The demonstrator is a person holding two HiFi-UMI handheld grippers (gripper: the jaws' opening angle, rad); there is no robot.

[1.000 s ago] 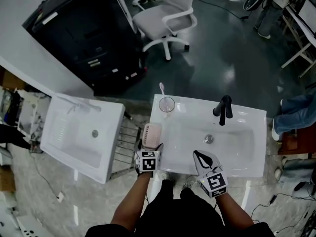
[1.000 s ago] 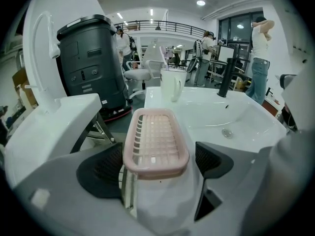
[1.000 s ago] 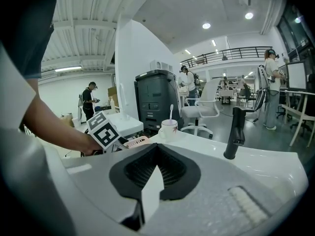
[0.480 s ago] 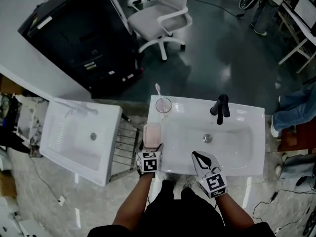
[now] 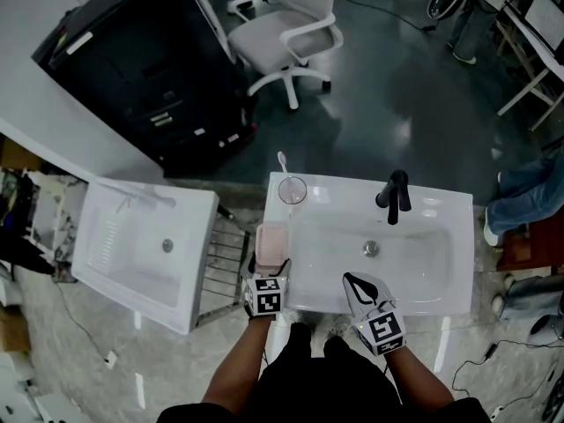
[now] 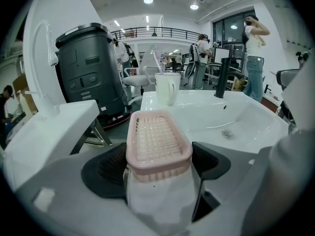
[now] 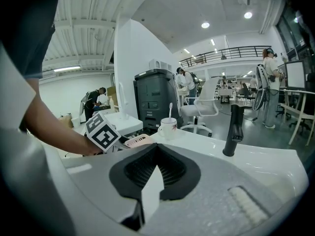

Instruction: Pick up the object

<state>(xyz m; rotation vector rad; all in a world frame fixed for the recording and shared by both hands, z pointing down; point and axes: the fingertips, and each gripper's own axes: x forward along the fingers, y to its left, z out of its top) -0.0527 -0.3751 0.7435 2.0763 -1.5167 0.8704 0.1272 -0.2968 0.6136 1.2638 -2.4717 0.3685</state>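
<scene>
One cup holds toothbrush; pink soap dish near it.

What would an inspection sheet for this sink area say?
Surface: white sink with black tap.
Job's things: pink soap dish on the sink's left rim.
Clutter: mug with toothbrush, back left corner.
Grippers: left gripper astride the soap dish, jaws just been closing, grip not yet clear; right gripper shut, empty, above the front rim.
Cables: one cable on the floor, left.
Surroundings: second sink, office chair, black cabinet, people standing.
</scene>
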